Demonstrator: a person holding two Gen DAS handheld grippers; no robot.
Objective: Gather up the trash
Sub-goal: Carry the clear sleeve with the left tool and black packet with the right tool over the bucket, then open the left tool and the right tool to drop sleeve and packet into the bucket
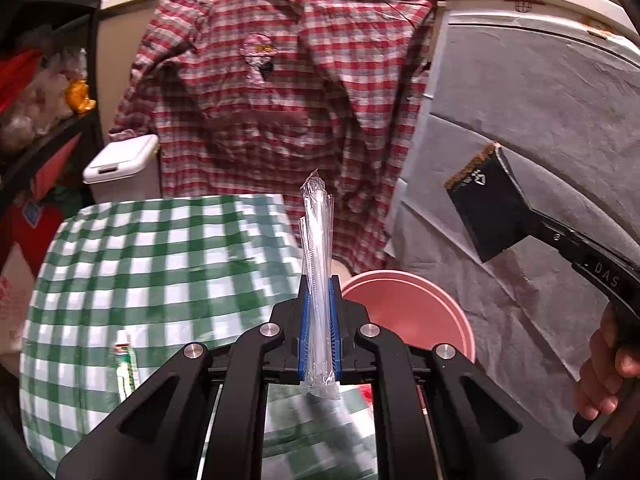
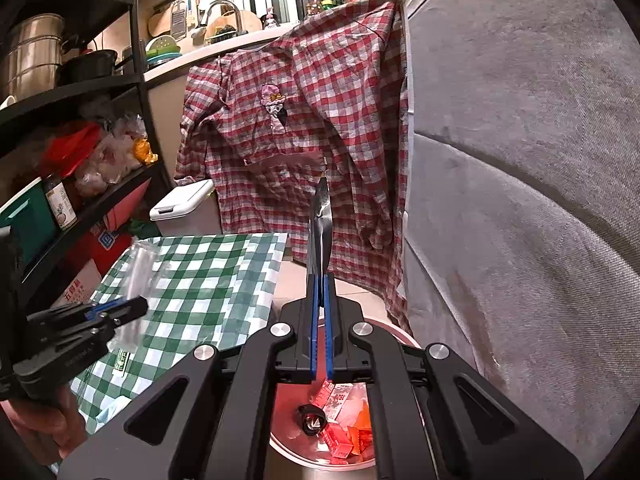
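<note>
Clamping clear crinkled wrapper (image 1: 318, 280) upright | left fingers (image 1: 304, 312) | right fingers (image 2: 314, 320) clamp dark packet (image 2: 320, 232)

I see a clear plastic straw wrapper (image 1: 318, 280) standing nearly upright, crinkled, over the near right edge of the green-checked cloth. To its right a dark foil wrapper (image 1: 486, 200) hangs edge-up above the pink bin (image 1: 448, 312), which sits low beside the cloth and holds red and orange packets (image 2: 344, 428) and a black scrap.
</note>
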